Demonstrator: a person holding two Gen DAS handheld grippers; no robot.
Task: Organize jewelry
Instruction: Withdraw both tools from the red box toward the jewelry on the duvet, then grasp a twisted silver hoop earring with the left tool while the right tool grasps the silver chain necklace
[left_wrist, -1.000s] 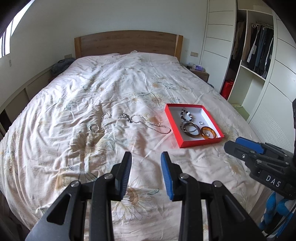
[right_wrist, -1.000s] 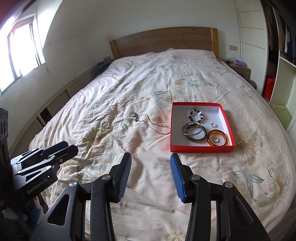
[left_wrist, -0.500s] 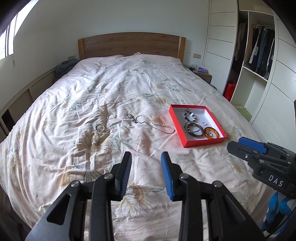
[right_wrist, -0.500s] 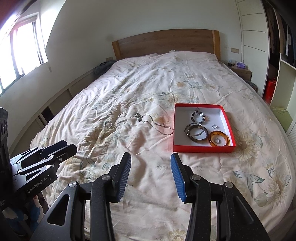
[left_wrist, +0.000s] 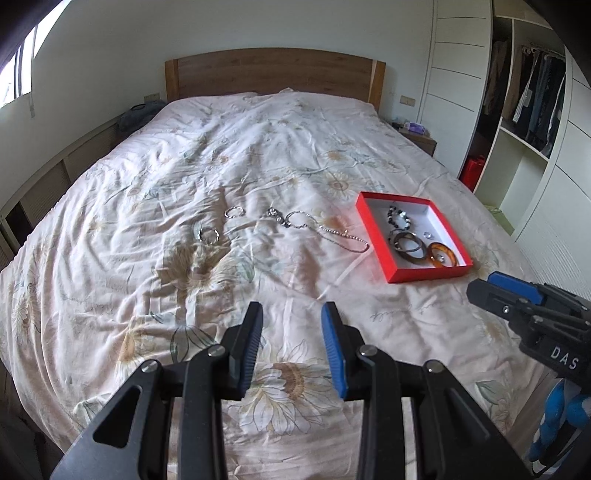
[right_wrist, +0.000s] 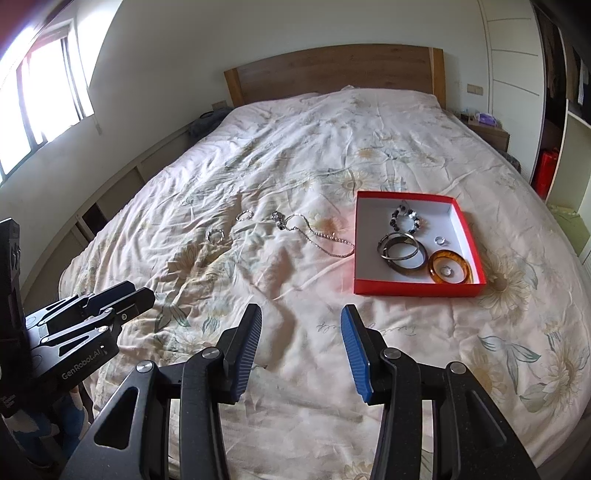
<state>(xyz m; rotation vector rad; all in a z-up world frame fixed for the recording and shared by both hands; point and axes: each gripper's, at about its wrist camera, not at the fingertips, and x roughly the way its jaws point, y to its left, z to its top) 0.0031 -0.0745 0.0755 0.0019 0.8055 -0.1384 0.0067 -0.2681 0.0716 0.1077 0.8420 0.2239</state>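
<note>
Over on the left of the bed (right_wrist: 332, 155) there's a small silver ring (left_wrist: 209, 235) lying on the flowery duvet, and a second little ring (left_wrist: 234, 212) sits just beyond it, a bit to the right. Next along is the silver necklace (left_wrist: 317, 230), its chunky pendant end toward the rings and the chain trailing right until it stops just short of the red box (left_wrist: 424, 275). The box is open with a white inside, and it holds a black-and-white beaded bracelet (right_wrist: 405, 218) at the far end, a couple of overlapping metal bangles (right_wrist: 402, 252) in the middle, a tiny ring (right_wrist: 440, 240) beside them, and an amber bangle (right_wrist: 451, 272) in the near right corner (something small and pale lies inside its loop, can't tell what).

Both grippers hover above the near end of the bed, well apart from all the jewelry. The left gripper (left_wrist: 291, 349) has its blue-padded jaws parted a moderate way, holding nothing. The right gripper (right_wrist: 301, 350) is spread a bit wider, also holding nothing.
</note>
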